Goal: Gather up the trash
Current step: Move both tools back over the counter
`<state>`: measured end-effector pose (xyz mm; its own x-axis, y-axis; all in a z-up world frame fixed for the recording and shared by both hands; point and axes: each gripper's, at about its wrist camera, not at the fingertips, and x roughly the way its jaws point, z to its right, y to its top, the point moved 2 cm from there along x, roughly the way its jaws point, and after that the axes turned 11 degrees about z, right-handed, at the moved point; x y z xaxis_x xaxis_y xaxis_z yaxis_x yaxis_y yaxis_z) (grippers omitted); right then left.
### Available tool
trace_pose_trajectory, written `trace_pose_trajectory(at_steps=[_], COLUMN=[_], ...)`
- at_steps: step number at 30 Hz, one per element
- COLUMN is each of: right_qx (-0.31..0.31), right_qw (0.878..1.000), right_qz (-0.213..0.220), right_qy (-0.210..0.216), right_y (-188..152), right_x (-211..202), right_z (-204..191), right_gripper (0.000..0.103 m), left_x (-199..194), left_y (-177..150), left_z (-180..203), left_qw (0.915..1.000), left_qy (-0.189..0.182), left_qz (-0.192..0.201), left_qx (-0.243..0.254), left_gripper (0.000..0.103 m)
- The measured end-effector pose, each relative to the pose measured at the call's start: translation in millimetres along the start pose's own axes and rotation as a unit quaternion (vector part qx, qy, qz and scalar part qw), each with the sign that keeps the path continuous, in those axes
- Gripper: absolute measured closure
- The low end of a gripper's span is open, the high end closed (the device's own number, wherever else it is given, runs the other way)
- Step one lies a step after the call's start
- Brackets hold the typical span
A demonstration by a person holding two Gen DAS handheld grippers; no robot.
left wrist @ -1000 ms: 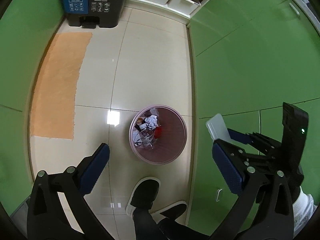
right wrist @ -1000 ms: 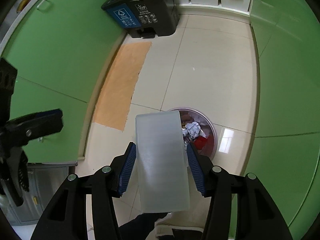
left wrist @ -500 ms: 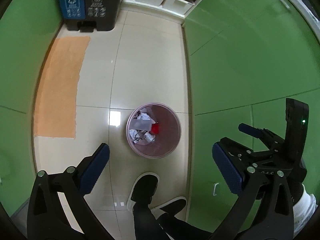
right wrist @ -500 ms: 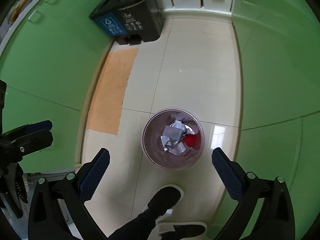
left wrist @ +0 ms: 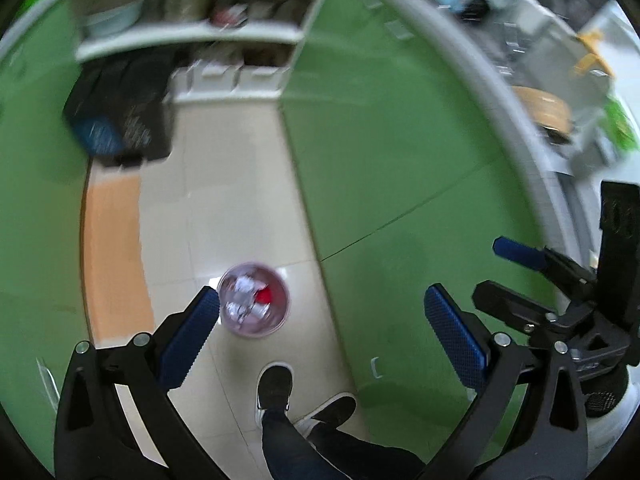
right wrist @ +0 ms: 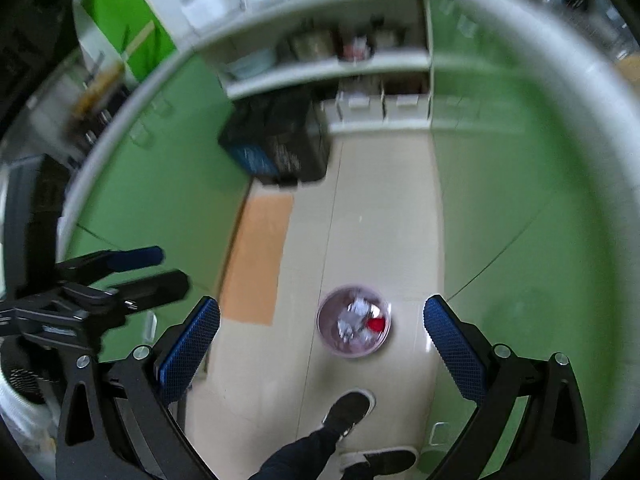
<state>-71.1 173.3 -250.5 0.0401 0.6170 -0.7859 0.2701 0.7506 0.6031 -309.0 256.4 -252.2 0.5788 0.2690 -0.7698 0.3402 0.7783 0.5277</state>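
So the drop is done: a second ago the right gripper (right wrist: 322,330) was clamped on a translucent plastic sheet above the bin (right wrist: 353,322); half a second ago its jaws were already wide and empty, with a pale piece lying in the bin. Now both grippers are fully spread and carry nothing. The left gripper (left wrist: 322,330) has been wide open and empty throughout.

Bigger change: both cameras have pulled up and away from the bin. It has shrunk in both views and sits far below on the floor (right wrist: 384,208), between the right gripper's fingers and just right of the left gripper's left finger (left wrist: 188,338). Heavy motion blur says the rig is mid-swing. Bin contents: crumpled white and clear scraps plus one red item (right wrist: 376,323); I can't pick the sheet out at this blur.

New in frame, above and right of the bin in the left view: a worktop (left wrist: 560,92) with clutter, too smeared to identify. Behind the bin: shelves (right wrist: 332,64) and a dark sorting bin (right wrist: 280,148). Shoes (left wrist: 276,388) are just this side of the bin.

Read: one item is binned and the person looks to be turning toward the worktop for the next piece. No loose trash is visible on the floor around the bin. Next target is unclear until the blur settles.
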Motion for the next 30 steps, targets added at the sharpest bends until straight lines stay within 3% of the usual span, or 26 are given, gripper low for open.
trace_pose_trajectory(at_steps=[6,13,16,19,24,30], right_qx=[0.017,0.071,0.107,0.145,0.201,0.249], right_qw=[0.996,0.974,0.958,0.94,0.913,0.892], right_qz=[0.078,0.159,0.178,0.187,0.188,0.178], right_qy=[-0.044,-0.145,-0.196,-0.245,-0.302,-0.333], right_y=[29.8,10.6,-15.2,-46.1,-94.3,-131.4], right_x=[-120.5,-251.5,-298.0,-336.1,-381.9,-395.3], right_z=[26.5,87.6,118.9,149.0,193.0,233.3], right_gripper=[0.005,0.005,0.005,0.005,0.005,0.005], left_x=[-47.0,-71.1,-68.5,-59.9,-40.4,-5.6], left_y=[49.7,72.5,67.0,54.1,32.3,4.4], left_z=[100.6,227.9,277.7,336.3,404.0,452.0], left_qw=[0.9941,0.9708,0.958,0.9394,0.9172,0.906], left_qy=[-0.042,-0.114,-0.151,-0.189,-0.224,-0.229], left_qz=[0.03,0.041,0.034,0.022,-0.005,-0.044], left_qx=[0.095,0.207,0.242,0.285,0.33,0.353], left_gripper=[0.003,0.003,0.003,0.003,0.003,0.003])
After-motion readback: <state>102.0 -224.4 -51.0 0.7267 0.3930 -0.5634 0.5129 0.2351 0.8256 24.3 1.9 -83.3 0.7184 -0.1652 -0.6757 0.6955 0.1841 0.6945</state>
